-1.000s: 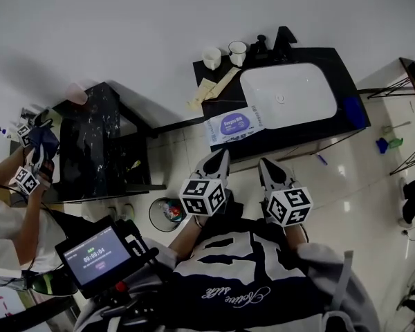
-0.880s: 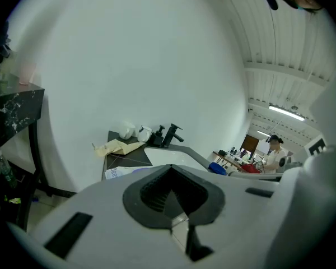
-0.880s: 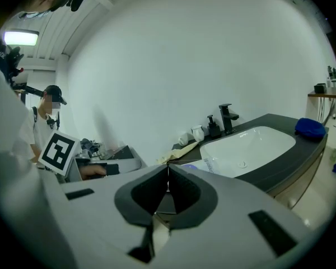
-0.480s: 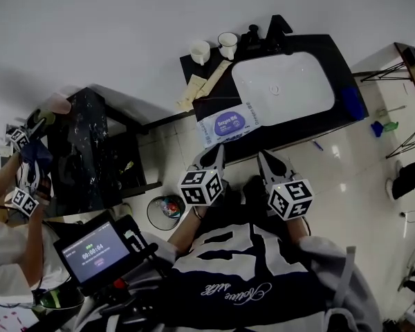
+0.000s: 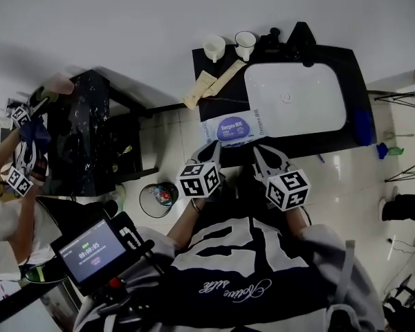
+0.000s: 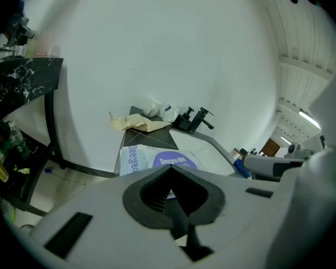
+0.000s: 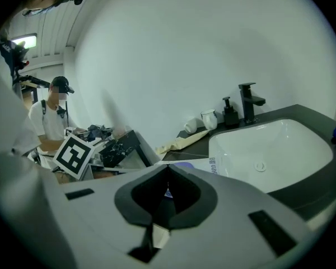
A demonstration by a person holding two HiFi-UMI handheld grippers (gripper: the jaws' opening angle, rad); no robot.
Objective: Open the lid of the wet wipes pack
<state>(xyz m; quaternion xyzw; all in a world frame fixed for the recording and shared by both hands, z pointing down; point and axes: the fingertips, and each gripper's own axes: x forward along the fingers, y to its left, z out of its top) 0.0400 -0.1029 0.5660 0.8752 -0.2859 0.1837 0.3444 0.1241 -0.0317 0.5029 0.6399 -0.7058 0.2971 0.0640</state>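
Plainly, nothing is begun: the fingers of the left gripper (image 6: 169, 168) and right gripper (image 7: 167, 167) are pressed together and empty. At their 12 o'clock, near but untouched, the soft white wet wipes pack (image 5: 234, 128) lies on the black bench (image 5: 214, 102). Its purple oval lid (image 5: 236, 125) looks flat and unopened, with the white basin (image 5: 295, 102) at the pack's 3 o'clock.

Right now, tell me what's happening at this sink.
A person holds two grippers just short of the wet wipes pack on the dark counter beside the white sink. The left gripper and right gripper are both shut and empty, touching nothing. The pack's purple lid looks closed.
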